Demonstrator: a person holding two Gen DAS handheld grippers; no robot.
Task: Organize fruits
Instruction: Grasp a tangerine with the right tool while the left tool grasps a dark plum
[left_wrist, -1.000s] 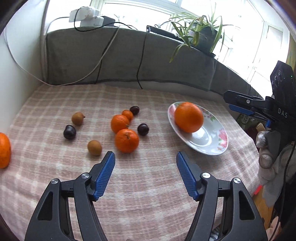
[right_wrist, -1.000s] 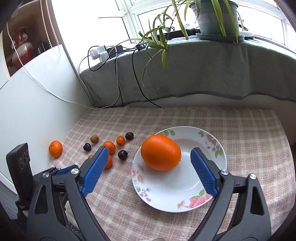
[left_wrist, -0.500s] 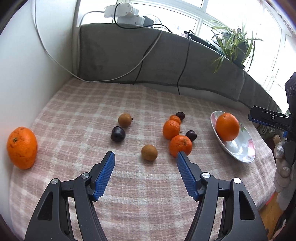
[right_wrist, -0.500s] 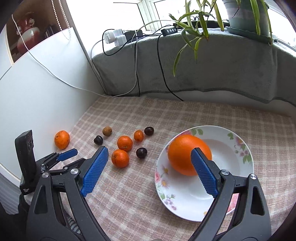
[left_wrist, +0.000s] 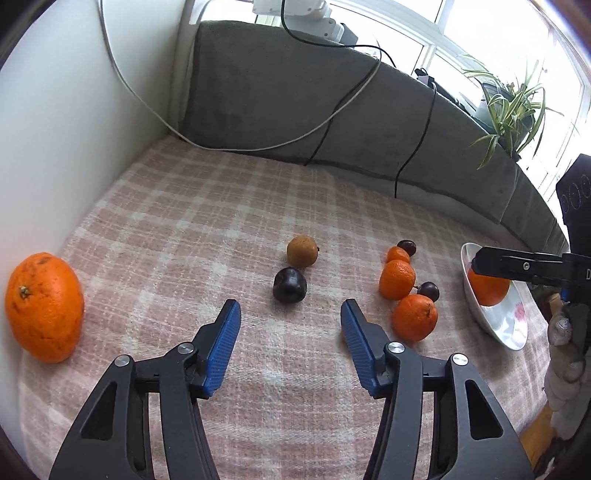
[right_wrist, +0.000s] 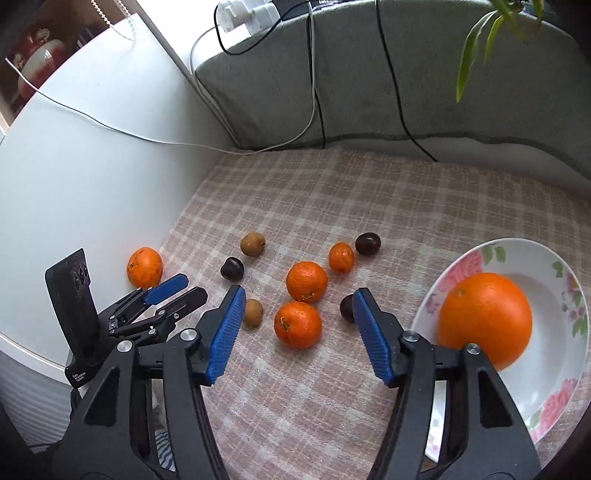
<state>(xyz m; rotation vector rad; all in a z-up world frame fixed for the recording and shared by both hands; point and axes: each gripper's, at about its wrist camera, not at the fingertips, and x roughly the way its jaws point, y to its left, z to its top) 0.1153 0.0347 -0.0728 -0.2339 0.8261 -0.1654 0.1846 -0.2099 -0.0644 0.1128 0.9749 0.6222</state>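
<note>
Blue-padded jaws of both grippers hang over pink checked cloth strewn with fruit, gripping nothing.

Nearest, the left gripper (left_wrist: 290, 323) has just been narrowing, its jaws still spread with only bare cloth (left_wrist: 221, 221) between them; just beyond its tips lies a dark plum (left_wrist: 289, 284), and touching that plum's far side a brown kiwi (left_wrist: 302, 251) with its stem end toward the plate. The right gripper (right_wrist: 297, 312), also just narrowing yet still apart, frames a mandarin (right_wrist: 297, 324) without touching it. The flowered plate (right_wrist: 554, 266), beside that mandarin cluster, holds one big orange (right_wrist: 485, 320), roughly round. A second large orange (left_wrist: 43, 306), long axis upright, sits farthest from the plate, close by the white wall. Open cloth stretches beyond the fruit to the grey padded ledge (left_wrist: 295, 110).
</note>
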